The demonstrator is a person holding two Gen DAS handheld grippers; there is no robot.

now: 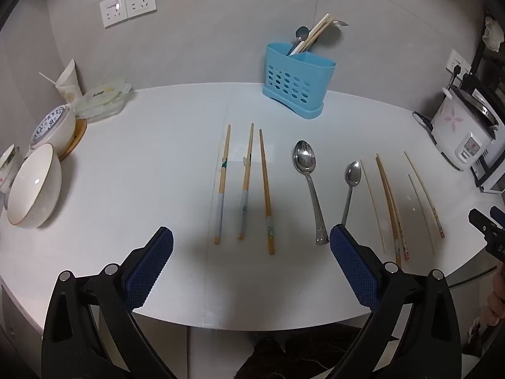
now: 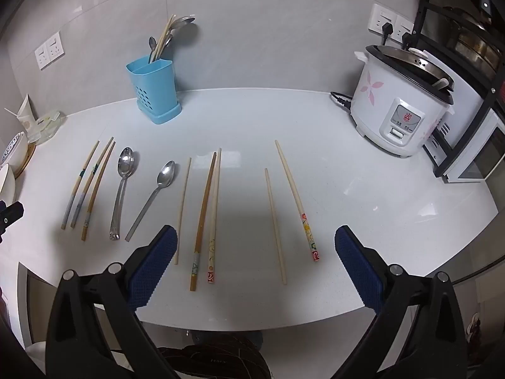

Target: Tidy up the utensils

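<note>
In front of my left tongs [image 1: 252, 241] the white table [image 1: 142, 164] is bare up to the three brown wooden chopsticks [image 1: 243, 183]. On the left side, white ceramic bowls [image 1: 34, 186] block the edge. Near my right tongs [image 2: 256, 241] a free strip lies between the pale chopsticks [image 2: 274, 224], and beyond them the way is open until the white rice cooker [image 2: 401, 107]. The blue plastic utensil holder [image 2: 154, 90] stands at the back wall.
</note>
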